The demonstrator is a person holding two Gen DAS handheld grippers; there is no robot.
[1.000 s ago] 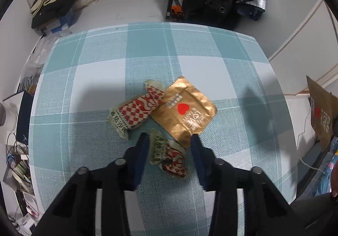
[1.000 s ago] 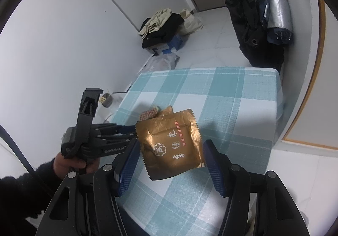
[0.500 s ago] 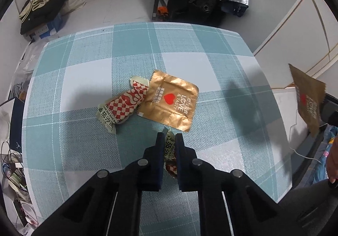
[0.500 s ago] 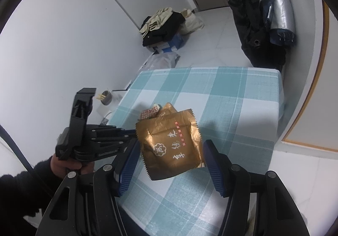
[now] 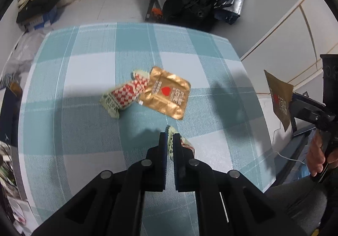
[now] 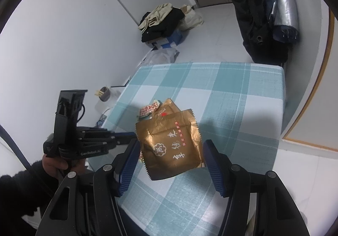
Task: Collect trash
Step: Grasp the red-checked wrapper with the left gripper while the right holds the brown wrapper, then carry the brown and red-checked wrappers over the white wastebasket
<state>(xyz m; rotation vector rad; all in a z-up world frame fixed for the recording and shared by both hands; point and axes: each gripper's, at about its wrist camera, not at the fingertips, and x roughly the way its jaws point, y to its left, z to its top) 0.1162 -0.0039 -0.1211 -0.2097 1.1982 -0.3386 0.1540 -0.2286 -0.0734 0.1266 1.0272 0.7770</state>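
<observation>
**Left tool pinched on a small wrapper; right tool carrying a brown packet**

Nearest you in the left wrist view, the left tool is pressed together on a small red-and-white candy wrapper, whose pale serrated end pokes up between the pads while the rest trails to the right, low over the checked cloth of the counter. The step in hand appears to be the pick-up of this wrapper. Whether it is already clear of the cloth cannot be told.

In the right wrist view, the right tool stands spread wide with a brown foil packet spanning the gap; it appears held by its side edges, above the counter's near corner.

Farther out, mid-counter, lie a red-checked wrapper and a gold foil sachet with a red heart, touching and slightly overlapping.

Your next move calls for a straight lift, keeping the pinch firm, since the wrapper is thin and held by one end. No bin is in view, so you must locate one. The two mid-counter pieces remain to collect.
</observation>
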